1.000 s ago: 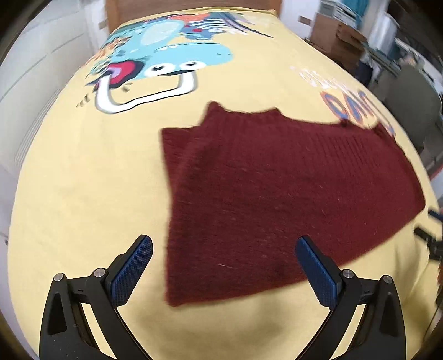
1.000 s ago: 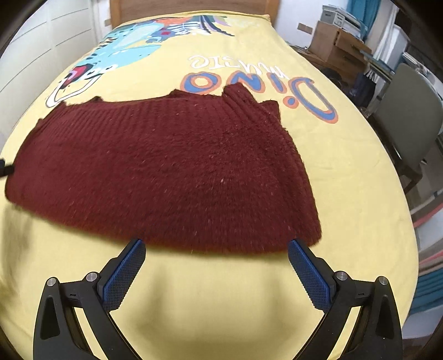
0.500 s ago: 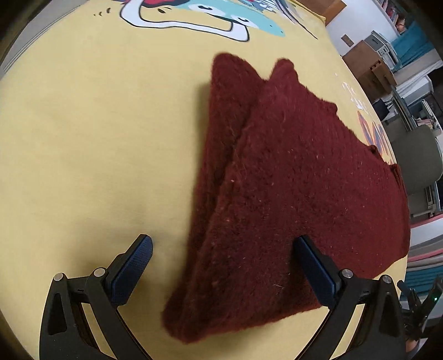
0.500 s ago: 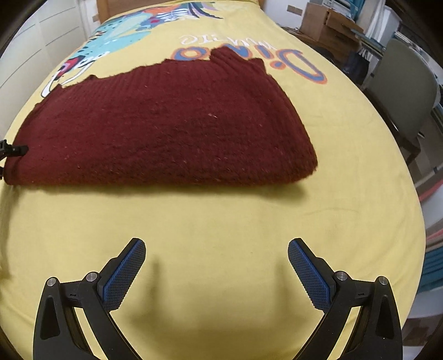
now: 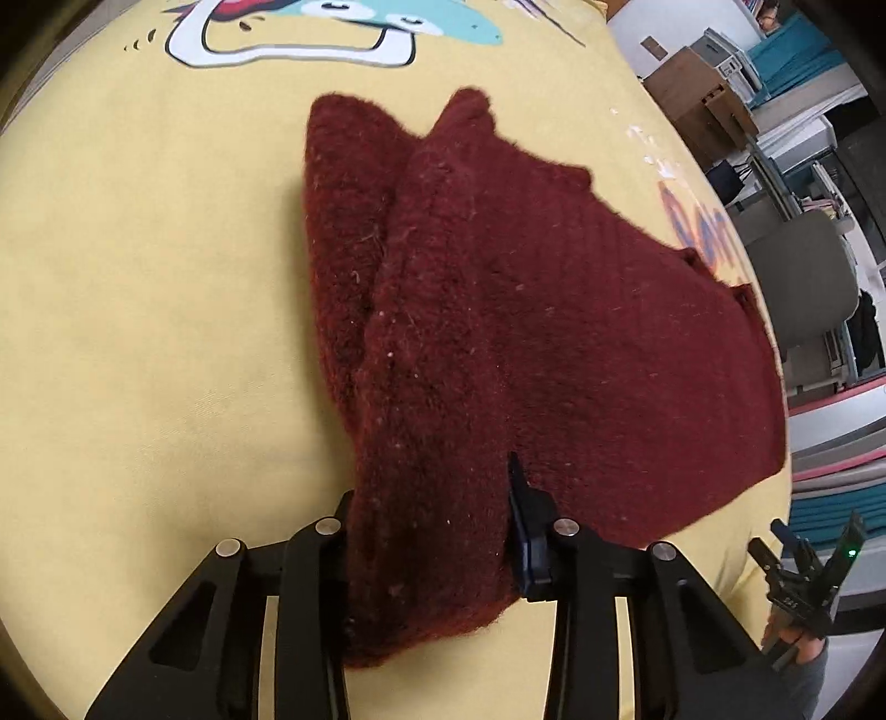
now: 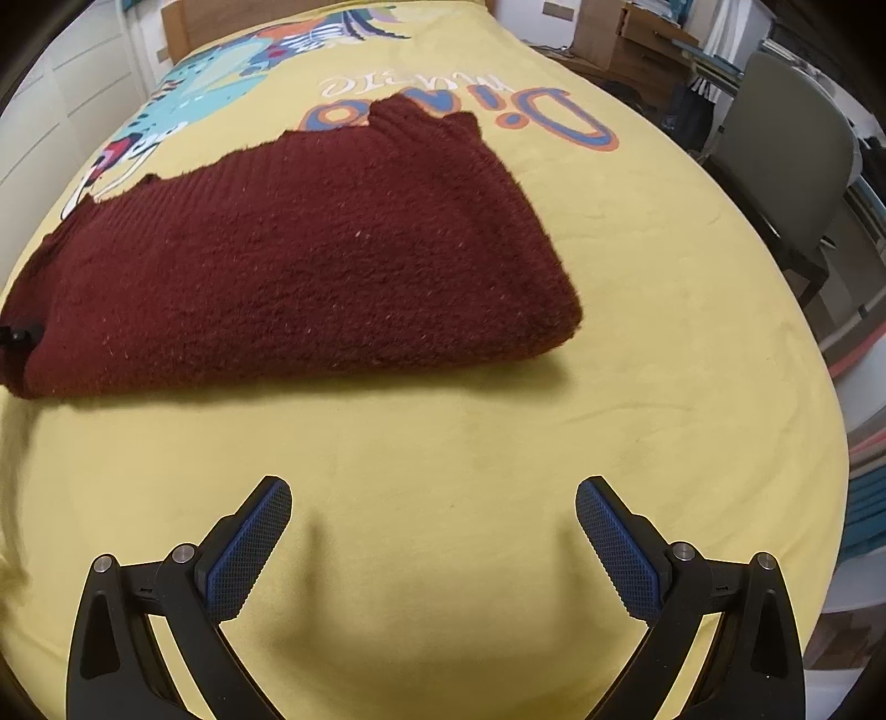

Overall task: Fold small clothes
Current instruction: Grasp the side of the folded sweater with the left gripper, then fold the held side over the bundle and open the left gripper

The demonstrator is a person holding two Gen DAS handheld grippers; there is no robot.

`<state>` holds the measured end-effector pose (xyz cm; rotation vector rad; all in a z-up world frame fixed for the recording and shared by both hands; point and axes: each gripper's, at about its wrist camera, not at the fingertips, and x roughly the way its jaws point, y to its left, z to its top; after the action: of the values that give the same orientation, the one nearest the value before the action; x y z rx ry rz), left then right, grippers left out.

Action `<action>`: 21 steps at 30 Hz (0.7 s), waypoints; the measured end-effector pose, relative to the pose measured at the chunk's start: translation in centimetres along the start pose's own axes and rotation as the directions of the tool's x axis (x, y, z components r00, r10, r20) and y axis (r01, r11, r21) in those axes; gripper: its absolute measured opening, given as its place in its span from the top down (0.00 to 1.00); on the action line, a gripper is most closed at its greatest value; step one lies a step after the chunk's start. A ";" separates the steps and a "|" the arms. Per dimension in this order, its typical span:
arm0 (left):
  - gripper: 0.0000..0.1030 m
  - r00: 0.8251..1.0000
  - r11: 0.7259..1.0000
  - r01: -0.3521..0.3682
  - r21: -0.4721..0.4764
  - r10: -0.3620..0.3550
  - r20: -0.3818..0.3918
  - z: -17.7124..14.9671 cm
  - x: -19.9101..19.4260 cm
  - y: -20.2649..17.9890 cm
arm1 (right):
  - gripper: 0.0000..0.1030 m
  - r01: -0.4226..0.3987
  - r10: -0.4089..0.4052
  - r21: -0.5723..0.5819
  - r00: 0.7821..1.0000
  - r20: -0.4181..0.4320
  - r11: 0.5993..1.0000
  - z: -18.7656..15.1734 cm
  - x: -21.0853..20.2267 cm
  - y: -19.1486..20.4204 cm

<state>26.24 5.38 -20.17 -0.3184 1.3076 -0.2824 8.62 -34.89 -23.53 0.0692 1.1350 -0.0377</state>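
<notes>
Left gripper [image 5: 432, 548] has just been closing and is now clamped on the near left corner of the dark red knit garment [image 5: 526, 332]; fabric fills the gap between the jaws and bunches up over them. Only the right blue pad [image 5: 523, 531] shows, pressed into the knit; the left pad is hidden by cloth.

Right gripper [image 6: 434, 531] stands wide open with nothing between its blue pads [image 6: 614, 548]. It hovers over bare yellow bedspread [image 6: 498, 432] near the bed's front edge, short of the garment's near hem.

The garment lies folded on the bedspread, roughly mid-bed, spanning left to right. Its far edge overlaps the orange-and-blue lettering [image 6: 554, 119] printed on the spread. In the left wrist view two layers show, the upper one offset from the lower along the left side. The cartoon print [image 5: 310, 27] sits beyond it toward the headboard end.

A grey chair [image 6: 786, 166] stands off the bed's right side.
</notes>
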 end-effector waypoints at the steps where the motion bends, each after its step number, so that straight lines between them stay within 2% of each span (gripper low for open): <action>1: 0.70 1.000 1.000 0.021 -0.012 -0.021 0.002 0.2 -0.7 -0.2 | 0.00 -0.001 0.001 0.003 1.000 0.007 1.000 0.2 -0.1 -0.3; 6: 0.71 0.998 0.998 0.068 -0.015 -0.068 0.010 1.2 -3.9 -2.9 | 0.00 -0.015 0.013 0.047 0.999 0.046 0.999 1.7 -0.8 -2.3; 14: 0.71 0.996 0.990 0.079 0.114 -0.083 0.028 3.4 -7.5 -12.9 | 0.00 -0.026 0.016 0.135 0.997 0.077 0.991 3.9 -1.9 -7.2; 17: 0.72 0.997 0.980 0.072 0.184 -0.077 0.020 4.2 -7.2 -17.5 | 0.00 -0.036 0.020 0.173 0.995 0.095 0.984 4.2 -2.5 -9.2; 21: 0.72 0.997 0.964 0.078 0.253 -0.082 0.003 4.9 -4.8 -24.0 | 0.00 -0.030 0.006 0.207 0.993 0.116 0.978 4.2 -3.4 -11.8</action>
<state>29.31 -14.59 -5.49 -0.1568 1.2308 -0.5095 10.16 -46.96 -19.10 0.2615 1.0121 -0.1432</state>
